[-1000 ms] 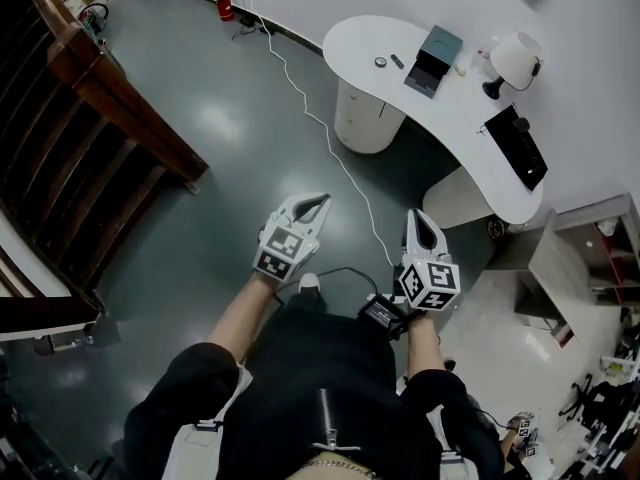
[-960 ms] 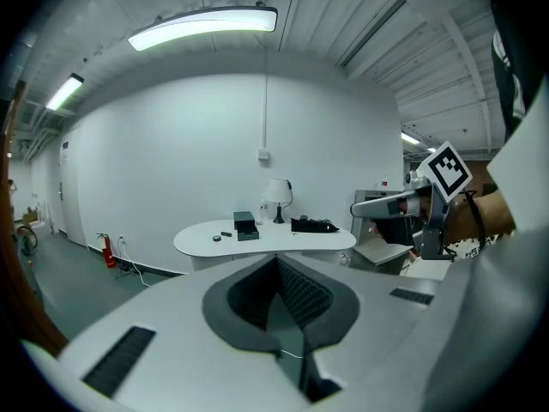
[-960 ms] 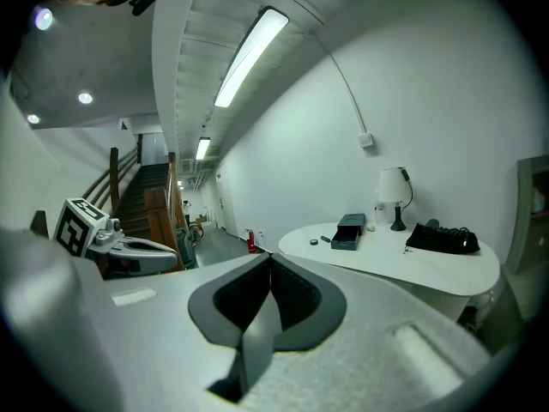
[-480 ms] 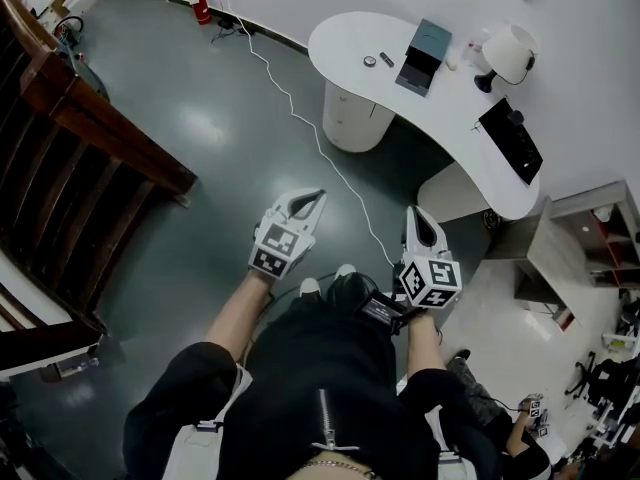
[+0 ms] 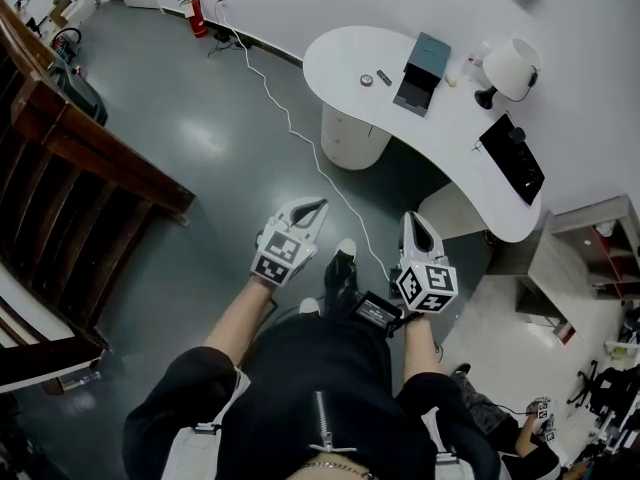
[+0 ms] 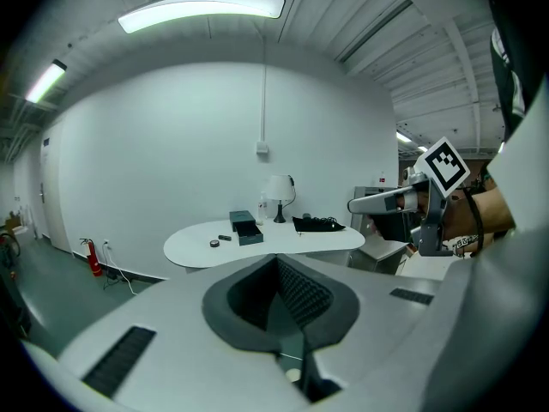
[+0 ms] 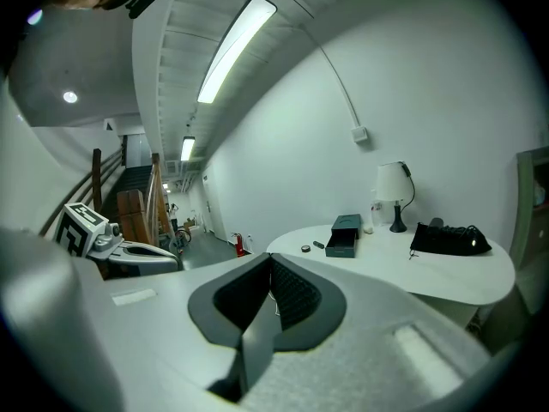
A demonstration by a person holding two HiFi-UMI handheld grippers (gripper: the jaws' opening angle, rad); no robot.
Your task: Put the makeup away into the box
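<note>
A dark teal box point(image 5: 421, 68) lies with its drawer open on the white curved table point(image 5: 340, 53), some way ahead of me. Beside it are a small round makeup compact point(image 5: 366, 80) and a short dark makeup stick point(image 5: 384, 77). My left gripper point(image 5: 318, 206) and right gripper point(image 5: 413, 218) are held out over the floor, both shut and empty, well short of the table. The left gripper view shows its shut gripper point(image 6: 276, 260) aimed at the box point(image 6: 246, 227) and compact point(image 6: 214, 244). In the right gripper view, that gripper point(image 7: 270, 260) faces the box point(image 7: 345, 234).
A white lamp point(image 5: 510, 68) and a black bag point(image 5: 512, 153) stand on the table's right part. A white cable point(image 5: 290, 118) runs across the dark floor from a fire extinguisher point(image 5: 193, 16). A wooden stair railing point(image 5: 80, 148) is at the left, shelves point(image 5: 590, 258) at the right.
Both grippers have moved forward with me toward the table. The table and box have shifted left in the head view. Both stay shut.
</note>
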